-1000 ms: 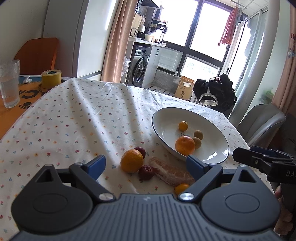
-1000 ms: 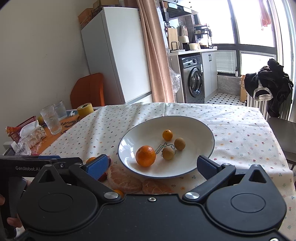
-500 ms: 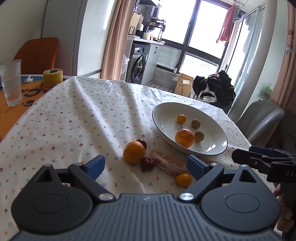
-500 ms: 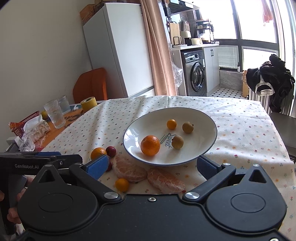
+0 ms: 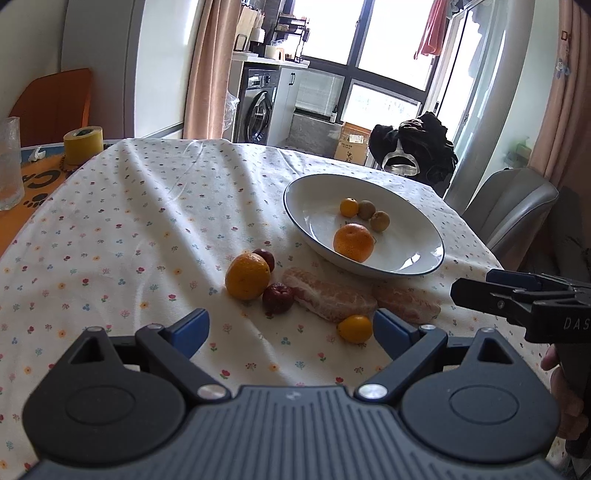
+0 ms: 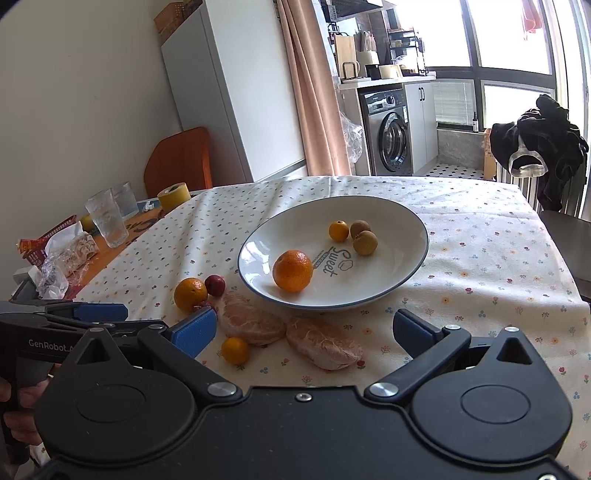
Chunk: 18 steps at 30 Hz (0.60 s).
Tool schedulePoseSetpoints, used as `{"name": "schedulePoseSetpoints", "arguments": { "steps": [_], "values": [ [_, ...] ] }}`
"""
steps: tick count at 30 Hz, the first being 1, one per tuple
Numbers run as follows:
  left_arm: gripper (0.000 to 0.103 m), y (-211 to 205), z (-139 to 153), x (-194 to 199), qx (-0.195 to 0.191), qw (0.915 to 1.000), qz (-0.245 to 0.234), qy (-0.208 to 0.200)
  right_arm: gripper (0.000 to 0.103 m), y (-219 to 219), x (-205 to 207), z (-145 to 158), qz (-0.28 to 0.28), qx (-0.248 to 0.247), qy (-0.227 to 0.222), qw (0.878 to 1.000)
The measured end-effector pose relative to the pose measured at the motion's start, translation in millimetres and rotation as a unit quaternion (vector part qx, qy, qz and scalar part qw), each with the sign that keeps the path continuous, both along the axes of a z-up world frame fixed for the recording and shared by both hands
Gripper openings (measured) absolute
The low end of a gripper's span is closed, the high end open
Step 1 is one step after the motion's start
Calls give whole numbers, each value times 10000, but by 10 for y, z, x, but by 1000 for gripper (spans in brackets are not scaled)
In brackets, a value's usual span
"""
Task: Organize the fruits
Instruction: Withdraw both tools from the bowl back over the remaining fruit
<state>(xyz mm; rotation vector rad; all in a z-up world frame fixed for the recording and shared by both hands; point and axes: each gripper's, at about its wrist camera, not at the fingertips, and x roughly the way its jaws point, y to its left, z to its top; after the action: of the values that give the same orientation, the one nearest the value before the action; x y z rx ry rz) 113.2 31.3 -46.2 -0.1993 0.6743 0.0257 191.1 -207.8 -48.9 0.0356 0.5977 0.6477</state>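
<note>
Both grippers (image 5: 291, 325) (image 6: 303, 328) gape empty; bowl (image 6: 406, 221) holds orange (image 6: 292, 270), kumquat (image 6: 338, 230), two longans (image 6: 365, 242).

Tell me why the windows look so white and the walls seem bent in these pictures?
Left wrist view: daylight blows out the window, and the plate shows glare. Right wrist view: the window is washed out too, and the fridge leans from the fisheye lens. Fruit stays sharp in both.

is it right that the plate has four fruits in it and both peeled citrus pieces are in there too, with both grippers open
Not quite. The two peeled citrus pieces lie on the tablecloth in front of the plate, not in it, as the right wrist view shows. The plate holds four fruits, and the left gripper and right gripper are open.
</note>
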Motion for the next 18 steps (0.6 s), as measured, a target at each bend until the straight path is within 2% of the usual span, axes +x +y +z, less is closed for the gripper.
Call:
{"name": "schedulePoseSetpoints", "arguments": {
  "steps": [7,16,18],
  "values": [
    [91,-108,-62,57,-26,9998,-204,16,103,-103,60,-82,-95,78,97,9999],
    [73,-279,-160,196,-37,9988,-460,186,102,-238,105,-159,-204,199,87,9996],
    [64,-307,-187,235,-72,9984,-494,253,100,-273,131,-172,-197,224,96,9995]
  ]
}}
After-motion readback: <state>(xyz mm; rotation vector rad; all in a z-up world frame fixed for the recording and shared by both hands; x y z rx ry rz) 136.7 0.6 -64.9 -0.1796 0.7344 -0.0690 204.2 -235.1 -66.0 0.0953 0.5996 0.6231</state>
